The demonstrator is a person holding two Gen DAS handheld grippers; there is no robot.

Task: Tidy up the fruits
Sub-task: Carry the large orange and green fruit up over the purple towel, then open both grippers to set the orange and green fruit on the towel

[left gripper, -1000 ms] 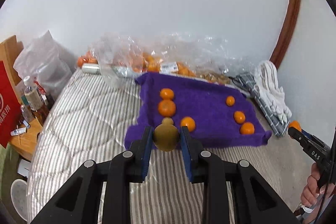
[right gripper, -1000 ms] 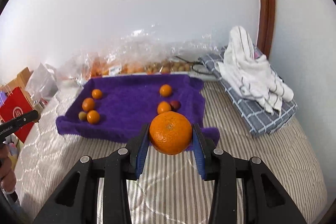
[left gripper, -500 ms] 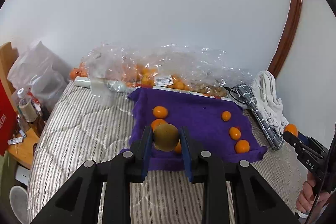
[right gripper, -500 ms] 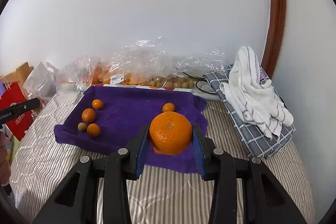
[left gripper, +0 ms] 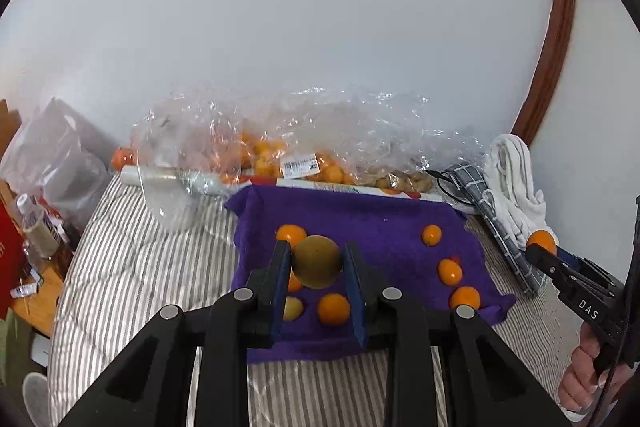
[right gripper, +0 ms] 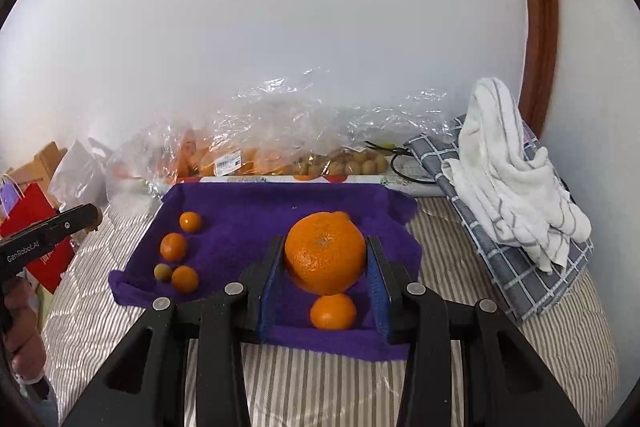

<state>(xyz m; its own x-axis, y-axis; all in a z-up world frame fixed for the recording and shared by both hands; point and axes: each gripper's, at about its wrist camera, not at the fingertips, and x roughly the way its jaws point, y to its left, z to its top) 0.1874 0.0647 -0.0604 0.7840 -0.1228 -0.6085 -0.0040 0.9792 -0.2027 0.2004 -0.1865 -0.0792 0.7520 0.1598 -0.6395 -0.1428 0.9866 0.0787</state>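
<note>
left gripper (left gripper: 317,261) clamped on brown fruit (left gripper: 316,259), right gripper (right gripper: 325,257) on orange (right gripper: 325,251)

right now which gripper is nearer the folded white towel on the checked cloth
Right. The right gripper, shut on a big orange, is over the purple cloth's towel-side edge, near the white towel. The left gripper holds a brownish-green fruit at the far side.

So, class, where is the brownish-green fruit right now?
In the left wrist view, the brownish-green fruit sits clamped in the left gripper, above the purple towel.
</note>
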